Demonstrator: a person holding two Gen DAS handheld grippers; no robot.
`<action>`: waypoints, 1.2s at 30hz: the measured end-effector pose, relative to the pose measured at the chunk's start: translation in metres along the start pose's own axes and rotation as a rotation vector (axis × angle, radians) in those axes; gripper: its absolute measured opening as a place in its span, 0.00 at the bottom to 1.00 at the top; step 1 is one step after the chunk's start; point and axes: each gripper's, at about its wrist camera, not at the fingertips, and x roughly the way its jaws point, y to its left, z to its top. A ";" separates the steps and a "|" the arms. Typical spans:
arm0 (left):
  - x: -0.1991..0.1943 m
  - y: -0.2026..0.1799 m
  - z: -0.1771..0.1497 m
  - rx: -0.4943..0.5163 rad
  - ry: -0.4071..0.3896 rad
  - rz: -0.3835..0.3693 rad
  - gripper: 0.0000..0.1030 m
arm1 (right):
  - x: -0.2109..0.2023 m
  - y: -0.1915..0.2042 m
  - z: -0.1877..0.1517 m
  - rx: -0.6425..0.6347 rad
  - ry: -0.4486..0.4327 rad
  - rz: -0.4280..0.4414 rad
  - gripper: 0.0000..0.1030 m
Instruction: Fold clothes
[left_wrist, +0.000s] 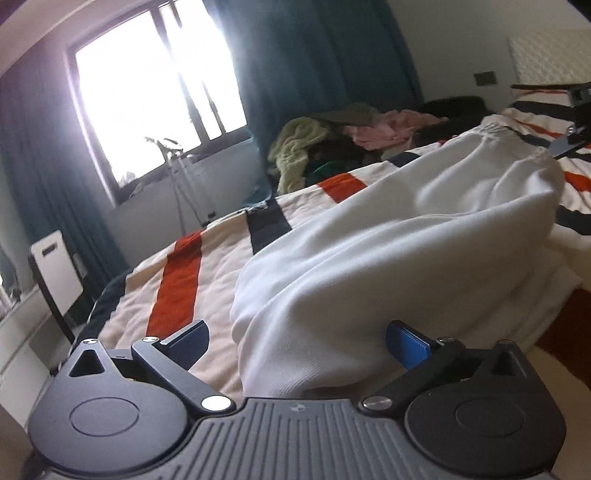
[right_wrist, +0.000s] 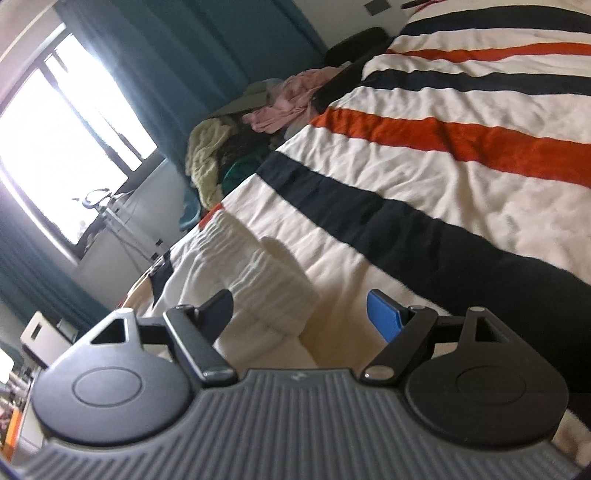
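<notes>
Most of both views is taken up by the bed (right_wrist: 461, 155), covered with a cream bedspread crossed by orange and dark navy stripes. On it lies the white garment (left_wrist: 388, 251), bunched into a long rumpled mound that runs from just in front of the left tool (left_wrist: 297, 343) away toward the right; its gathered waistband end shows in the right wrist view (right_wrist: 236, 251). Beyond the bed's far edge sits a pile of clothes (left_wrist: 332, 140) in pale green, pink and dark colours, beside teal curtains (left_wrist: 314, 66) and a bright window (left_wrist: 155, 92). The left tool has its fingers spread wide, the near end of the white garment lying between them, neither pad pressing on it. The right tool (right_wrist: 299, 314) also stands spread, its fingers to either side of a fold of the garment without pinching it. A white folding chair (left_wrist: 55, 273) stands at the left.
</notes>
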 end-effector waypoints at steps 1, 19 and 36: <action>0.000 0.002 -0.002 -0.015 0.004 0.002 1.00 | 0.000 0.002 -0.001 -0.005 0.004 0.007 0.79; 0.013 0.009 -0.008 -0.145 0.071 -0.013 1.00 | 0.009 -0.017 -0.005 0.226 0.100 0.179 0.81; 0.012 0.014 -0.014 -0.189 0.096 -0.028 1.00 | 0.065 -0.005 -0.013 0.236 0.188 0.219 0.36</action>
